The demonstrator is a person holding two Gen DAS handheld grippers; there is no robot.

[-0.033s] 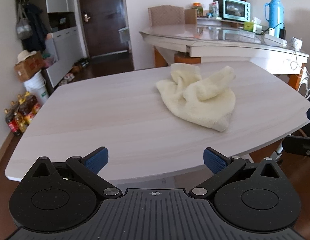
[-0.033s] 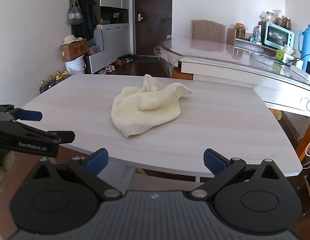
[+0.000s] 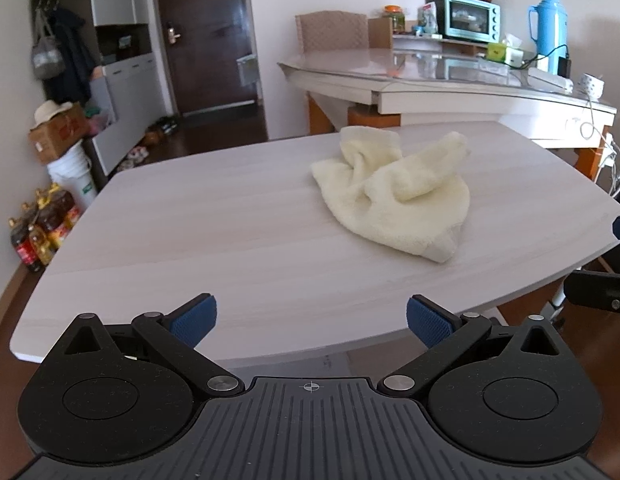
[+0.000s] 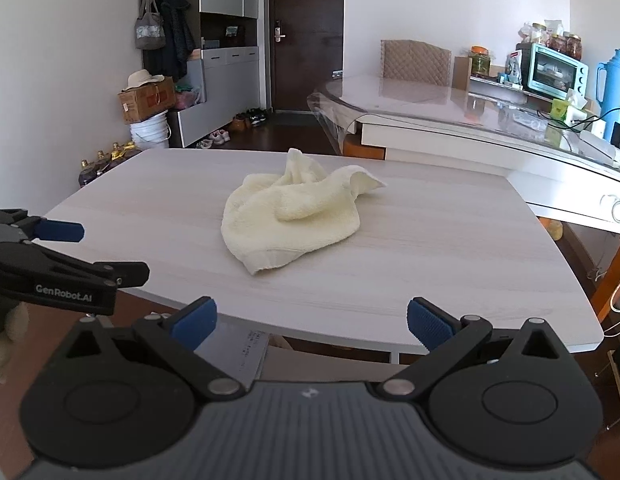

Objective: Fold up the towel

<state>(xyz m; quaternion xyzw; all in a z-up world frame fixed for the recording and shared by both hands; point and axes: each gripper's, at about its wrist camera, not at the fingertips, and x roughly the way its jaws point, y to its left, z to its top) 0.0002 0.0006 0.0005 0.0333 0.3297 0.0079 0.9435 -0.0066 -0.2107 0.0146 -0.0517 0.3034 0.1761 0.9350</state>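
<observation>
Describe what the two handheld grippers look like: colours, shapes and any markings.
Each gripper, left gripper and right gripper, is matte black with round pivot discs, silver rivets, a ribbed grey body and blue textured finger pads. White "GenRobot.AI" lettering marks the left one's side.

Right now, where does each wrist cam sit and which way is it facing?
Left wrist: on the left gripper at the table's near edge, facing the crumpled towel ahead and to the right; own open fingers show.
Right wrist: on the right gripper, further right, facing the towel ahead and slightly left; own open fingers show.
Shared: towel, table, teal oven; each sees the other gripper at its edge.
</observation>
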